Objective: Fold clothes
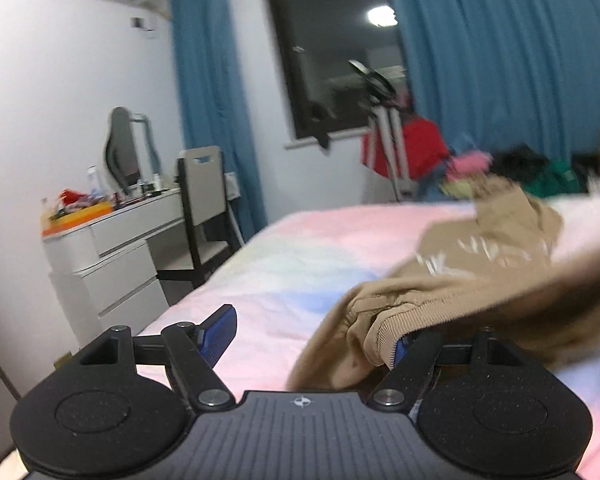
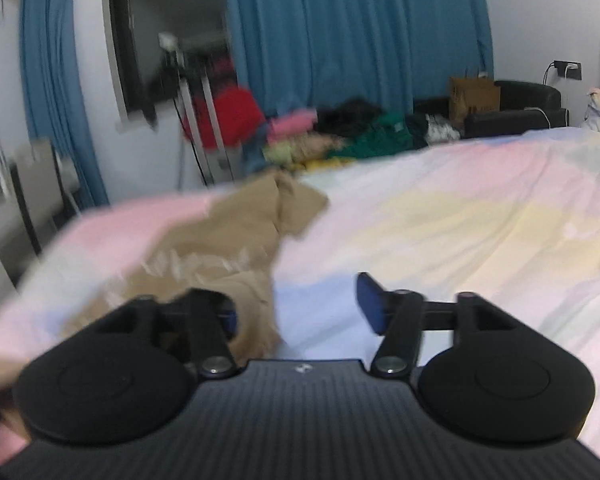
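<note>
A tan garment with pale lettering lies crumpled on the pastel bed. My left gripper is open, its jaws wide apart. The garment's ribbed hem drapes over the right fingertip; the left fingertip is bare. In the right wrist view the same garment spreads to the left. My right gripper is open too. Cloth lies against its left finger; its right finger is over bare sheet.
A pile of mixed clothes sits at the bed's far edge under blue curtains. A white dresser and chair stand left of the bed. A tripod stands by the window. A black armchair is at far right.
</note>
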